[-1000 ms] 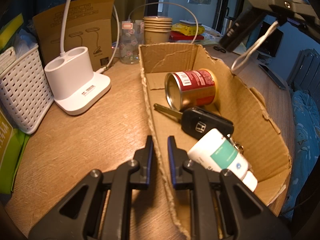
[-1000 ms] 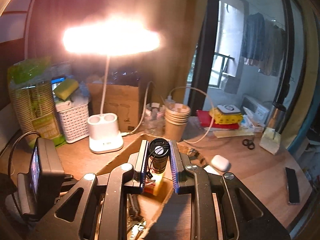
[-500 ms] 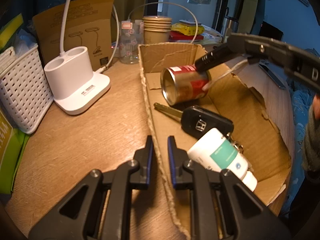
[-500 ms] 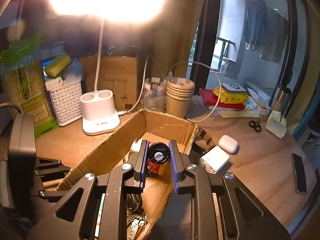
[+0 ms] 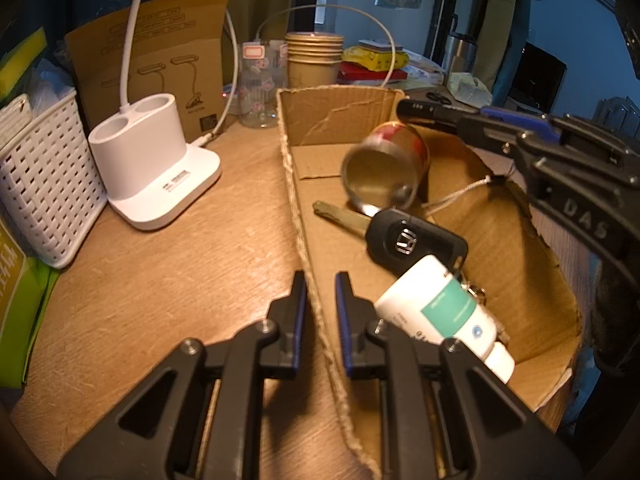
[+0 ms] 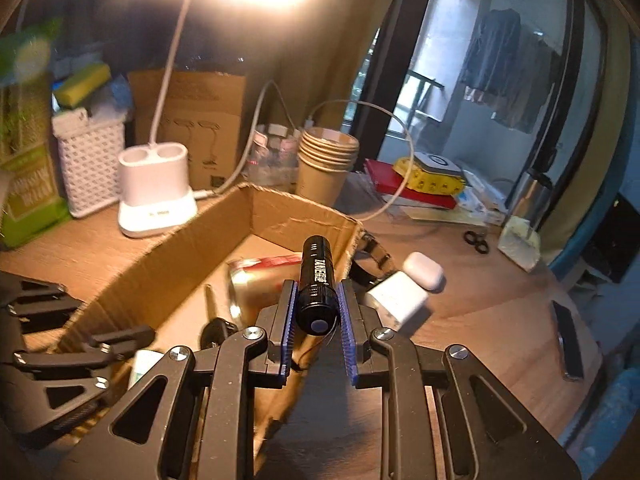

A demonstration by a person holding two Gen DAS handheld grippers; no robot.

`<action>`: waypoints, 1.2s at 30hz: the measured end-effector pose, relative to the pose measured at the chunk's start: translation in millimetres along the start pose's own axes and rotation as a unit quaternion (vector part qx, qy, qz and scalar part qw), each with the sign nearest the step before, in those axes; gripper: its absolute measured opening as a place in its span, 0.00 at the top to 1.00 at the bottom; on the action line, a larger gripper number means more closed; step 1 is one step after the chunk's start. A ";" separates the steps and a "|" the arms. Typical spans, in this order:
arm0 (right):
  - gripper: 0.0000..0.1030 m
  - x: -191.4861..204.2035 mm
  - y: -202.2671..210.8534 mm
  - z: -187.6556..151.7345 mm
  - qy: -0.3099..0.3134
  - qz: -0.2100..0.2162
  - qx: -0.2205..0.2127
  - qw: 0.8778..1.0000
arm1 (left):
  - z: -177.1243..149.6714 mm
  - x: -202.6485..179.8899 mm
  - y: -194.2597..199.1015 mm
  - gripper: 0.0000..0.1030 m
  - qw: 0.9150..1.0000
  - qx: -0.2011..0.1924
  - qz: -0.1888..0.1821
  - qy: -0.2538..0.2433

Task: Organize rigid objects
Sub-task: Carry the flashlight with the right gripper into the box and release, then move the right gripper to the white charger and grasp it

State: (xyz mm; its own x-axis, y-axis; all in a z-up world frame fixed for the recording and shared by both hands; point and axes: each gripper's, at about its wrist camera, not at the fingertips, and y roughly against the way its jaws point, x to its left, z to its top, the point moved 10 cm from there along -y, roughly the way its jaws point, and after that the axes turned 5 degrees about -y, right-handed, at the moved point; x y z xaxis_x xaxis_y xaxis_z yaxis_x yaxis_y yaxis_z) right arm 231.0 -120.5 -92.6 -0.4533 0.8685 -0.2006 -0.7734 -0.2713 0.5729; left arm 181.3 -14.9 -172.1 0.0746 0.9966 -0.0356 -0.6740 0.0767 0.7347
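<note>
The right gripper (image 6: 316, 312) is being held over the box (image 6: 200, 248), its jaws clamped on a black torch (image 6: 318, 280), which is lying lengthwise between the pads, head pointing toward 12 o'clock. In the left wrist view the torch (image 5: 424, 110) is being carried above the box's far right wall, at 1 o'clock from the can (image 5: 384, 172), with its cord (image 5: 460, 196) hanging down inside.

The left gripper (image 5: 321, 292) is being held astride the box's near left wall (image 5: 304, 248); the jaws are standing narrowly apart, one on each side of the cardboard. Whether the pads are pressing on the wall cannot be told.

Inside the box, the can is being seen blurred and tilted, open end toward the camera. A car key (image 5: 408, 240) is lying just at 6 o'clock of the can. A white tube (image 5: 444, 312) is lying at 5 o'clock of the key, touching it.

Outside the box, a white lamp base (image 5: 156, 172) is standing on the table (image 5: 180, 288) at 9 o'clock, a white basket (image 5: 44, 176) further left. A white charger (image 6: 396, 300) and an earbud case (image 6: 424, 270) are lying at 3 o'clock of the box.
</note>
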 end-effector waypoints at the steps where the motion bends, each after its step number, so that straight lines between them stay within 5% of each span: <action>1: 0.79 -0.8 -2.3 -2.0 0.005 -0.009 0.002 1.000 | 0.0 0.3 -0.2 0.85 1.000 0.000 -0.001 0.001; 8: 0.78 5.3 -8.5 -12.7 0.021 -0.011 0.020 1.000 | 1.0 -0.5 -0.2 0.85 1.000 0.000 0.000 0.000; 14: 0.67 12.3 -10.4 -17.5 0.029 -0.005 0.025 0.999 | 0.9 -1.0 0.5 0.85 1.000 0.000 -0.001 0.000; 36: 0.55 -38.0 4.2 -11.3 -0.072 0.028 0.007 0.997 | 1.7 -0.2 0.0 0.85 1.000 0.001 -0.001 0.000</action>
State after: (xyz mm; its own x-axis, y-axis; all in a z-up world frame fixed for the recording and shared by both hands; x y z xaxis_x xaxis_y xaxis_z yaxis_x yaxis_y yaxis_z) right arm 239.9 -159.4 -91.6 -0.4264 0.9030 -0.0527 -0.7421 -0.3159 0.5912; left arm 182.6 -15.2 -171.0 0.0757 0.9965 -0.0362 -0.6725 0.0778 0.7360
